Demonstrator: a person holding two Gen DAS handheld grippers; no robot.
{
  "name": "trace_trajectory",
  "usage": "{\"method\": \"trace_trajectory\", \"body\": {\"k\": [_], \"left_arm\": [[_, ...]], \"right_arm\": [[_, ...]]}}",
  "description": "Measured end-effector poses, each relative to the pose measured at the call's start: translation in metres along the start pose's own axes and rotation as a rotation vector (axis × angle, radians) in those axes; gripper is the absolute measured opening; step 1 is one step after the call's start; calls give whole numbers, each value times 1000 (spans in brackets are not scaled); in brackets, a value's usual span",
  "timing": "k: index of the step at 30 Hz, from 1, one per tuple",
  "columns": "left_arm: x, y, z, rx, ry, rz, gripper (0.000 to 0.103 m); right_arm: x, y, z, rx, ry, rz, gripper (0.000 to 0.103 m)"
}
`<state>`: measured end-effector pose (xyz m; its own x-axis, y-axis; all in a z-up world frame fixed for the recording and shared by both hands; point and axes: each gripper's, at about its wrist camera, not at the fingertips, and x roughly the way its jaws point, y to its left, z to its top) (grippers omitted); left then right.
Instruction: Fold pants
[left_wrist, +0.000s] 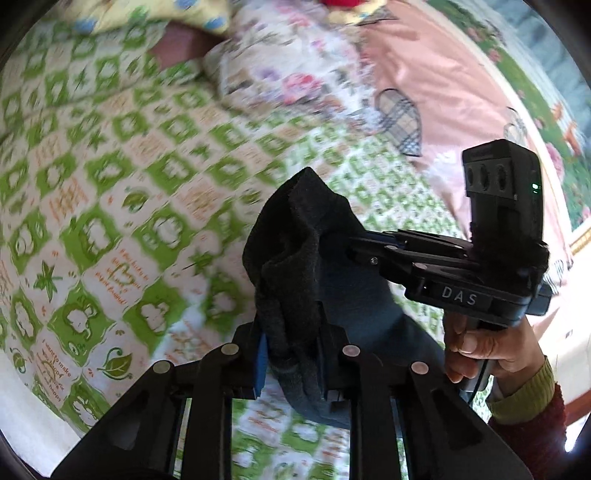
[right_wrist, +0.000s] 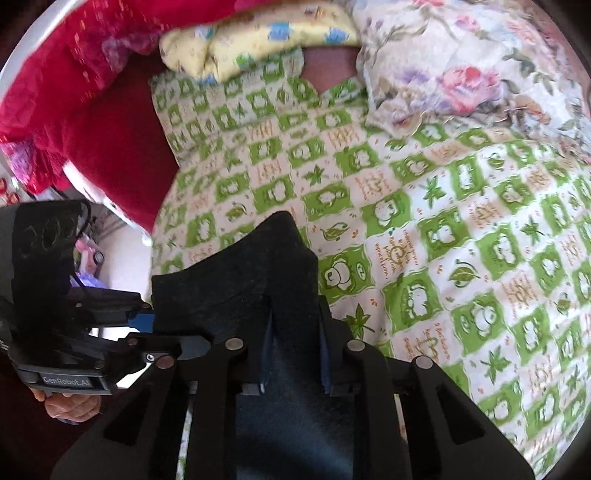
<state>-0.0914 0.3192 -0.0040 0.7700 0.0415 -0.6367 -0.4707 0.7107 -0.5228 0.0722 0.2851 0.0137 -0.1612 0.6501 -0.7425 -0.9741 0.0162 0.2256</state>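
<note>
The left gripper (left_wrist: 291, 354) is clamped on a bunched edge of the dark pants (left_wrist: 295, 240), and the right gripper (left_wrist: 332, 240), coming in from the side, pinches the same cloth a little further along. The garment hangs lifted between the two, above the bed (left_wrist: 110, 184), with both grips close together.

To do this step well, I judge the two grippers should draw apart along the edge until the cloth runs taut and flat, then lower it onto the bed together, so no wrinkle gets folded in. Motion blur suggests speed; slowing down would keep the hem from slipping out.

The pants are thick, matte, nearly black knit with a fuzzy nap, and they fall in soft heavy folds. From the right wrist view, the cloth fills the space between the right gripper's jaws and stretches across to the left gripper. The bedsheet (right_wrist: 443, 221) is thin cotton printed in green and white squares with leaves and cartoon figures. A floral quilt (right_wrist: 461, 74) lies crumpled beyond it, beside a yellow pillow (right_wrist: 258, 40).
</note>
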Motion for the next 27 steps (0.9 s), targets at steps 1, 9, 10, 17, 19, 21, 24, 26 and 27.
{"method": "trace_trajectory", "body": {"k": [1,9,10,17,19,21,24,26,27], "left_arm": [[-3,-9,0,25,-9,-8,20],[-24,-66,-2,136,-38,-94,19],[-26,-76,-4,157,-38,-106,19],[-29,-136,-21,256,-22,-196,19],[-27,-155,-29,285,-5,-221,19],[-24,-174,-37,316,6,-241,19],[-20,-199,-49,358,25,-270,19],[-19,-211,-56,378,38,-288,19],[-18,-219,-59,390,45,-298,19]], "right_arm": [[-7,0,-1,8,-13,2,22],[-77,1,-27,48,-143,-24,21],[-85,0,-33,55,-161,-25,20],[-144,-13,-86,118,-307,-44,20],[-159,-17,-106,140,-342,-57,20],[-172,-21,-123,160,-369,-68,20],[-194,-28,-149,205,-415,-74,20],[-207,-31,-167,235,-445,-83,20],[-212,-31,-173,245,-455,-87,20]]}}
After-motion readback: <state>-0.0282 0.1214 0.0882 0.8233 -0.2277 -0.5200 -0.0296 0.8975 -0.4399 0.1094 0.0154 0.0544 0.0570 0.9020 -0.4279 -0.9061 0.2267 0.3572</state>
